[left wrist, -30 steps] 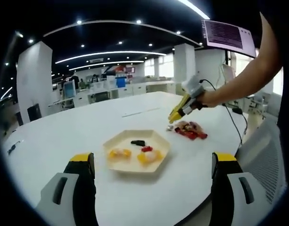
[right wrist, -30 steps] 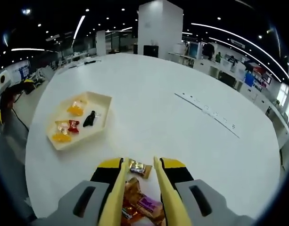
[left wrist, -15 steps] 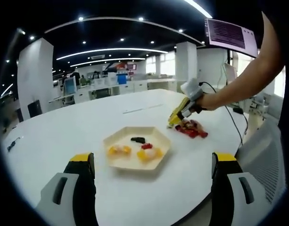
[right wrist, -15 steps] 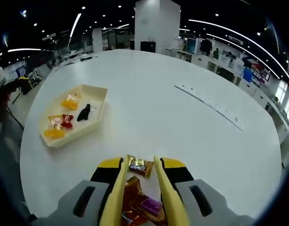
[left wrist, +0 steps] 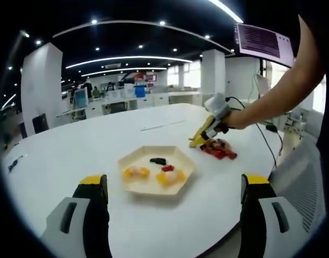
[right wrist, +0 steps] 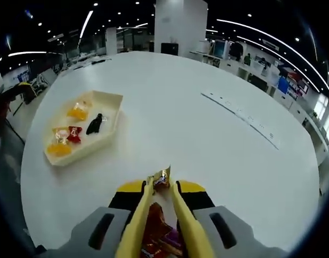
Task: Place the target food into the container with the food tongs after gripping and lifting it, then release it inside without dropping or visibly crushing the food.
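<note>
Tongs point(right wrist: 160, 189) on my right gripper point(right wrist: 160, 215) pinch a wrapped candy point(right wrist: 160, 180) beside the hexagonal tray point(right wrist: 115, 128); my left gripper point(left wrist: 172, 185) stands wide apart.

No readable text; monitor point(left wrist: 263, 43) lettering blurred

Tray point(left wrist: 153, 185) on table point(left wrist: 73, 156), candy pile point(left wrist: 218, 149) to its right.

The left gripper view looks from the near table edge across the white round table point(left wrist: 100, 148), well back from the hexagonal tray point(left wrist: 156, 172). The right gripper view sits low, close over the candy pile point(right wrist: 161, 236), facing across the table. The 2 views share the tray point(right wrist: 81, 134) and tabletop.
</note>
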Demonstrator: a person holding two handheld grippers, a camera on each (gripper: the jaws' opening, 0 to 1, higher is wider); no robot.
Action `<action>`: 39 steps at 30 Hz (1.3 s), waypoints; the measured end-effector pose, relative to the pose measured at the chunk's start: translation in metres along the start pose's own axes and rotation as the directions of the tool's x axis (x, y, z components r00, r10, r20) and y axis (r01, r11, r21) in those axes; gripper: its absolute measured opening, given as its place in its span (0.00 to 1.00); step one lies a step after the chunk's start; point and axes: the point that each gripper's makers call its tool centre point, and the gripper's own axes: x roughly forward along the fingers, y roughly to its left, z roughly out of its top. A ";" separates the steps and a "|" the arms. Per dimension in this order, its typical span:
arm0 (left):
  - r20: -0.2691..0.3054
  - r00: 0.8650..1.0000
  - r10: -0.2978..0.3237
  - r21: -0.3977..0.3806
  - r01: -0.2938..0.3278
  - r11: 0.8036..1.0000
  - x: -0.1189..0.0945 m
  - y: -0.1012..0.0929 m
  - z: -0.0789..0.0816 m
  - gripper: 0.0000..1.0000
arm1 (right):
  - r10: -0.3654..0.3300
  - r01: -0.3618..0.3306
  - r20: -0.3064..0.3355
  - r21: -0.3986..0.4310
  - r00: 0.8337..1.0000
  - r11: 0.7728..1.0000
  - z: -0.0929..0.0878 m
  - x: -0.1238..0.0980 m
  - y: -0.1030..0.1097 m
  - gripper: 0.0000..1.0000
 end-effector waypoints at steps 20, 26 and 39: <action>-0.005 1.000 -0.007 0.012 0.007 1.000 0.000 -0.002 -0.001 0.99 | 0.057 -0.058 -0.022 -0.030 0.998 0.998 0.004 -0.025 0.014 0.17; -0.004 1.000 -0.010 0.021 0.010 1.000 0.000 -0.003 -0.001 0.99 | 0.086 -0.089 -0.049 -0.057 0.995 0.994 0.006 -0.033 0.020 0.17; 0.000 1.000 -0.010 0.038 0.010 0.999 0.000 -0.003 -0.001 0.99 | 0.098 -0.099 -0.023 -0.063 0.995 0.993 0.042 -0.059 0.025 0.18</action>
